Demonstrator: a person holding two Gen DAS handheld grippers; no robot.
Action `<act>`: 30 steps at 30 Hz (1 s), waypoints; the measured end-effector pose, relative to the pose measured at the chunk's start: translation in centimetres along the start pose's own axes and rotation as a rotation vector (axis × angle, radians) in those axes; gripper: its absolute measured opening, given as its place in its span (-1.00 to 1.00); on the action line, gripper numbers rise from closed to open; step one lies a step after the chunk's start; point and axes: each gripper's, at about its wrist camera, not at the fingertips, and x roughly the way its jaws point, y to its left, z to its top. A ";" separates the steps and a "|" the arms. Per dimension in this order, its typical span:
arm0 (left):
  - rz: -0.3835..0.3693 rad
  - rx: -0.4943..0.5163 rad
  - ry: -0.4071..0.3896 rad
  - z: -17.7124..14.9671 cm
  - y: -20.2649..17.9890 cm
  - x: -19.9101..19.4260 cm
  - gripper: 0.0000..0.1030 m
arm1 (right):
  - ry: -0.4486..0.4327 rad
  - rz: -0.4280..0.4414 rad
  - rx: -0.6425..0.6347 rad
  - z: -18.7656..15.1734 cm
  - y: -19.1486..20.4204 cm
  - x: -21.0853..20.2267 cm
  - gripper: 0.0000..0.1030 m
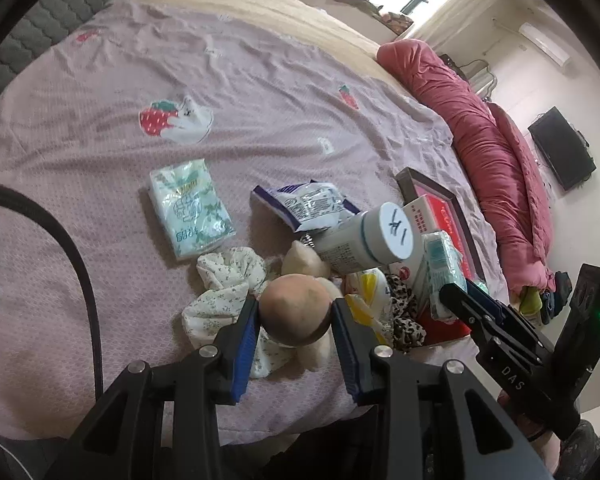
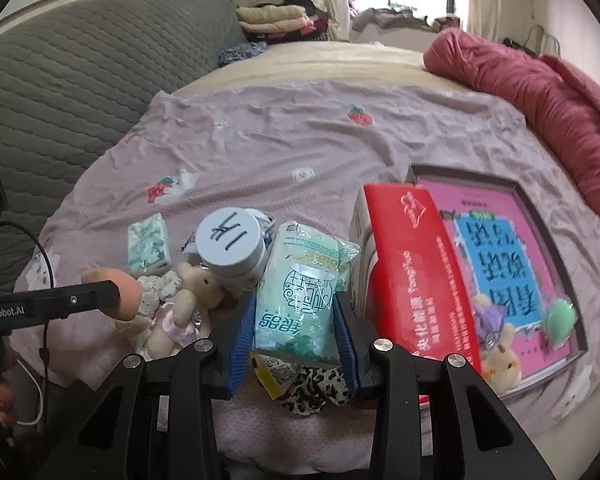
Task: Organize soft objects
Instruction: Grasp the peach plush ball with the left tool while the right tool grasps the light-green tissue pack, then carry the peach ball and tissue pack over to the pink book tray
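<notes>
Left wrist view: the left gripper (image 1: 294, 316) is clamped on a round peach-coloured soft ball (image 1: 294, 308), both blue pads pressing its sides, jaws roughly a third apart. The ball sits above a floral scrunchie (image 1: 224, 280) and a beige plush toy (image 1: 304, 260) on the pink bedsheet (image 1: 260, 100).

Right wrist view: the right gripper (image 2: 294, 332) has its jaws partly apart and grips a green tissue pack (image 2: 304, 288) by its lower end, pads against both long sides. The pack stands upright, just in front of a white bottle (image 2: 230, 246) and just beside a red box (image 2: 416, 272). Under it lie a yellow sachet (image 2: 274, 374) and a leopard-print fabric piece (image 2: 316, 390).

Clutter is packed tight around both claws. A book in a dark tray (image 2: 500, 248) lies to the right, touching the red box. A second tissue pack (image 1: 190, 208) lies flat and apart on the left. Beyond the pile, the sheet is open up to the grey headboard (image 2: 80, 80) and the rolled red quilt (image 2: 548, 92) along the far right edge.
</notes>
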 end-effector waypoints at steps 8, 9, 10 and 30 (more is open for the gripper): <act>0.009 0.053 -0.052 0.4 -2.4 -2.5 -0.28 | -0.076 0.011 0.004 0.8 -0.5 -2.7 -0.24; 0.006 0.062 -0.059 0.5 -2.8 -2.9 -0.28 | -0.081 0.012 0.006 0.9 -0.6 -2.9 -0.24; 0.004 0.069 -0.063 0.5 -3.2 -3.1 -0.28 | -0.092 0.009 0.005 1.0 -0.7 -3.3 -0.24; -0.050 0.225 -0.099 0.1 -12.5 -5.5 -0.28 | -0.247 -0.026 0.020 0.9 -4.2 -10.0 -0.25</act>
